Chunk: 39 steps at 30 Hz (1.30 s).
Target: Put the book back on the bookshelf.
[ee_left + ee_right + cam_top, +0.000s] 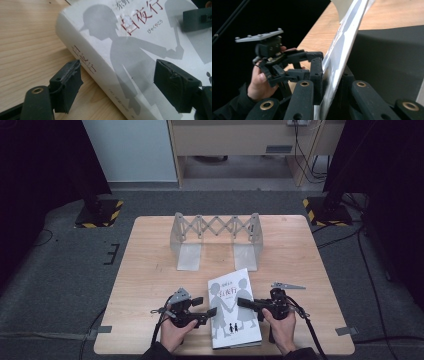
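Right claw [243,303] clamps the white book's [234,310] cover edge on the desk [150,265]. Left claw [212,312] straddles the spine, jaws apart, pads not pressing.

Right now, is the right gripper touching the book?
Touching. In the right gripper view, the right gripper has both black jaws pressed against the two faces of the book, which is clamped edge-on between them with no gap.

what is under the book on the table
The book lies flat on the wooden table, its spine resting on bare wood in the left gripper view. Whatever lies beneath its cover is hidden by the book itself.
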{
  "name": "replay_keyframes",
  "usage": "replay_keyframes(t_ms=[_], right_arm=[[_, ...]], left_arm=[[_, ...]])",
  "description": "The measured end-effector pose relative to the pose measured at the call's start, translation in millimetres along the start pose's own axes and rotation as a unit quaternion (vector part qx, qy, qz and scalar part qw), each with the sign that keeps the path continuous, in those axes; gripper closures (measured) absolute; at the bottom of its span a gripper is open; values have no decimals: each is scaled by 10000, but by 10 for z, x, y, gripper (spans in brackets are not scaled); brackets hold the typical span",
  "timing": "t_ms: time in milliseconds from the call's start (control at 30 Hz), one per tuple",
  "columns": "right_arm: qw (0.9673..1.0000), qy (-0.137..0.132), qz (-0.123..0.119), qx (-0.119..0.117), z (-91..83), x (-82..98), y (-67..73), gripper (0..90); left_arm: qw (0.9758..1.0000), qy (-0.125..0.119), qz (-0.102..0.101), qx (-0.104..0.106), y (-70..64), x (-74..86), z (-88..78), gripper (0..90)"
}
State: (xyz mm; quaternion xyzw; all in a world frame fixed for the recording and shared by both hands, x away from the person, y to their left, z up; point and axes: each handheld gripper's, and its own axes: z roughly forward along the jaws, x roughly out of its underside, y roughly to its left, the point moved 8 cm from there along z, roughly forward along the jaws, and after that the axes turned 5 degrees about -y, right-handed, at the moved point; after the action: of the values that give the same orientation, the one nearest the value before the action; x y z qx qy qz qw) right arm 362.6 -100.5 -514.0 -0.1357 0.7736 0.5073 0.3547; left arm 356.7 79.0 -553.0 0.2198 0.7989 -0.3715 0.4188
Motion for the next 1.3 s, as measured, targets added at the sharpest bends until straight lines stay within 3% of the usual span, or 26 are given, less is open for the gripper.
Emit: replay_keyframes(t_ms=[100, 133, 300, 367, 500, 567, 600, 667, 733, 867, 900, 967, 1033, 1100, 1133, 1167, 1200, 1233, 1267, 1300], right_arm=[[9999, -28, -99, -52, -12, -13, 25, 789], [9998, -54, -161, -131, -30, -27, 60, 788], [9992, -50, -313, -260, -42, -41, 102, 787], [9989, -26, -367, -285, -44, -33, 104, 787], [9982, -68, -454, -377, -56, -32, 115, 787], [9975, -80, -522, -477, -71, -38, 144, 788], [9965, -97, -580, -598, -76, -39, 173, 787], [9958, -71, -583, -701, -73, -33, 193, 786], [9966, -56, -514, -648, -65, -30, 157, 786], [9985, 90, -437, -307, -44, -17, 22, 780], [9985, 90, -437, -307, -44, -17, 22, 780], [9986, 169, -486, -82, -47, 13, -86, 766], [9985, 151, -527, -65, -52, 7, -100, 757], [9976, 160, -669, -7, -56, 12, -122, 716], [9949, 111, -985, 165, -69, 9, -156, 655], [9949, 111, -985, 165, -69, 9, -156, 655], [9916, 120, -1200, 463, -92, 12, -217, 581], [9916, 120, -1200, 463, -92, 12, -217, 581], [9899, 249, -1196, 723, -63, 87, -295, 512], [9899, 249, -1196, 723, -63, 87, -295, 512]], left_arm=[[9999, 5, -31, 127, -33, 23, 34, 164], [9994, -15, -158, 298, -56, 33, 57, 152], [9985, -2, -132, 538, -93, 68, 123, 13], [9983, 17, -120, 564, -116, 83, 143, 0], [9969, 74, -348, 701, -121, 99, 150, 0], [9938, 60, -579, 949, -135, 122, 164, 0], [9906, 96, -652, 1202, -192, 141, 185, 0], [9896, 164, -666, 1263, -201, 147, 188, 0], [9894, 166, -725, 1250, -177, 160, 210, 0], [9880, 295, -929, 1200, -130, 208, 272, 0], [9880, 295, -929, 1200, -130, 208, 272, 0], [9873, 315, -1060, 1138, -133, 229, 296, 1], [9876, 317, -1053, 1120, -134, 229, 298, 2], [9883, 311, -1021, 1093, -134, 233, 299, 7], [9894, 298, -968, 1042, -137, 235, 304, 9], [9894, 298, -968, 1042, -137, 235, 304, 14], [9912, 285, -875, 947, -141, 241, 312, 23], [9912, 285, -875, 947, -141, 241, 312, 31], [9918, 303, -853, 900, -136, 245, 310, 40], [9918, 303, -853, 900, -136, 245, 310, 49]])
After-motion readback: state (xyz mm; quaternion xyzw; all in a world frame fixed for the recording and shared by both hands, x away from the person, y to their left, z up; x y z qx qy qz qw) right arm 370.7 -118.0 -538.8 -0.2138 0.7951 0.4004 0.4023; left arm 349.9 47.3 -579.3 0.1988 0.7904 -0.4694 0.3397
